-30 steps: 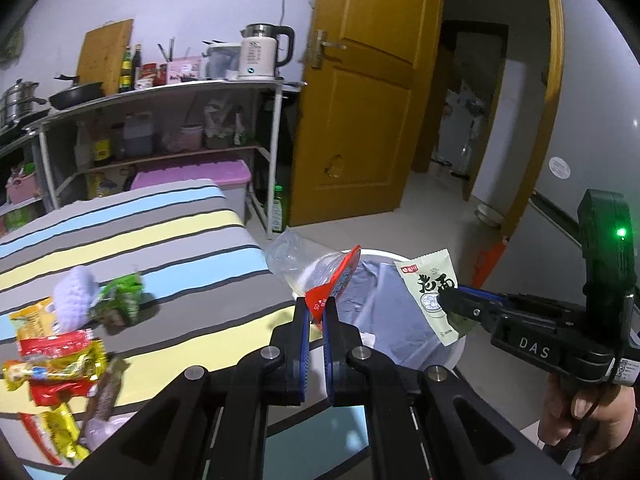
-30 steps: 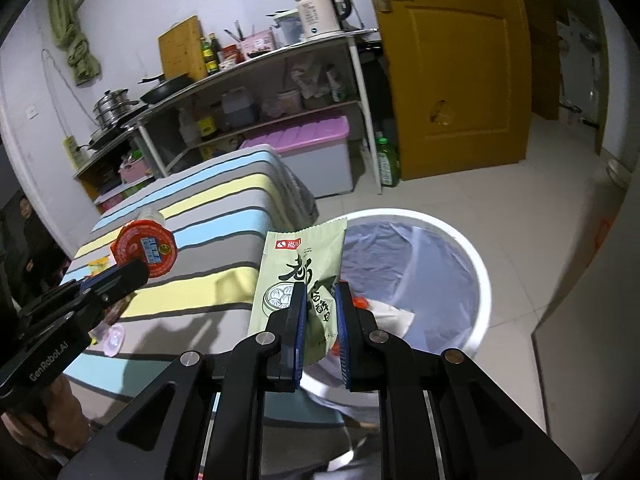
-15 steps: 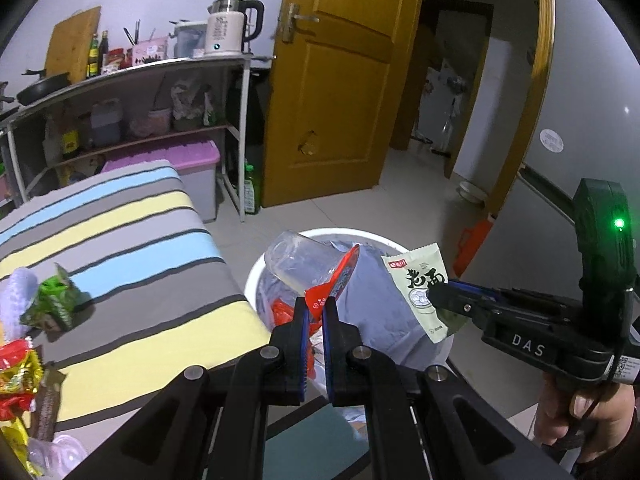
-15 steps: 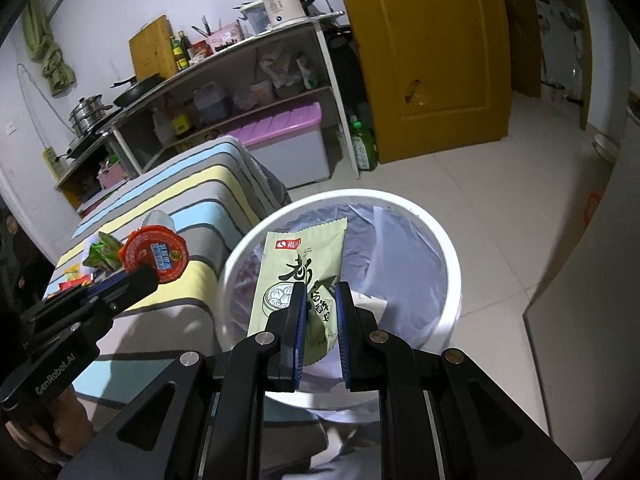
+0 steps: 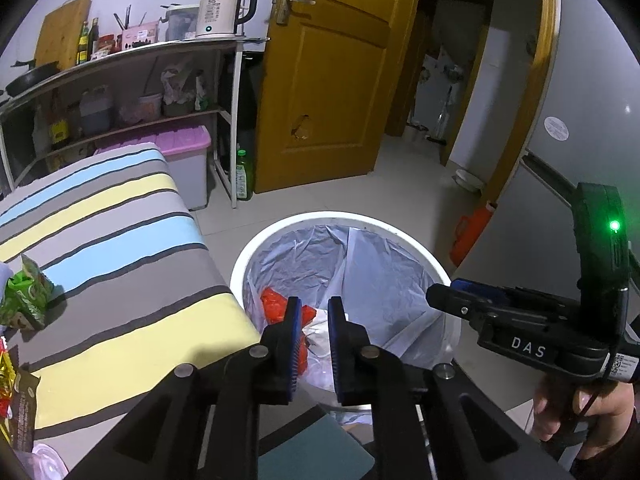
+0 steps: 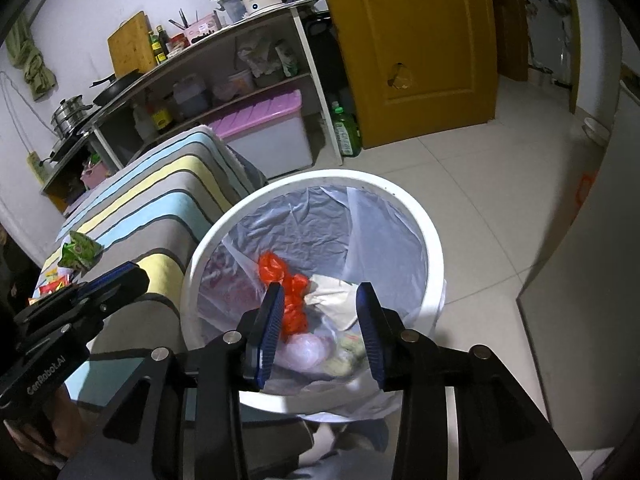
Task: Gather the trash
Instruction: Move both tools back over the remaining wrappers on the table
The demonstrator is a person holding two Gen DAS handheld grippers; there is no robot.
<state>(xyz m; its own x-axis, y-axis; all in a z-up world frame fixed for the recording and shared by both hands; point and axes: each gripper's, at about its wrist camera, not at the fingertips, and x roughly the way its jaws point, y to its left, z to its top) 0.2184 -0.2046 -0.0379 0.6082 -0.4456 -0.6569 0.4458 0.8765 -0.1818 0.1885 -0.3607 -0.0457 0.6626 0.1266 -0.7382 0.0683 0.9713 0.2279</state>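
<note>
Left wrist: left gripper jaws opening, narrowly parted, empty | right gripper jaws opening, wider, empty | both above round white plastic-lined bin | inside: red wrapper, pale packet | striped table beside bin, green wrapper on it

Glossy white plastic bin, crinkled translucent plastic liner, matt striped cloth, varnished wooden door

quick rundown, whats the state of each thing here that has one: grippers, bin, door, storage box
left gripper: jaws opening, nothing between them
right gripper: jaws opening, nothing between them
trash bin: uncovered, lined with a bag, trash at the bottom
yellow door: swung open
purple-lidded storage box: lid on
green snack packet: lying on the striped bed, not yet collected
</note>
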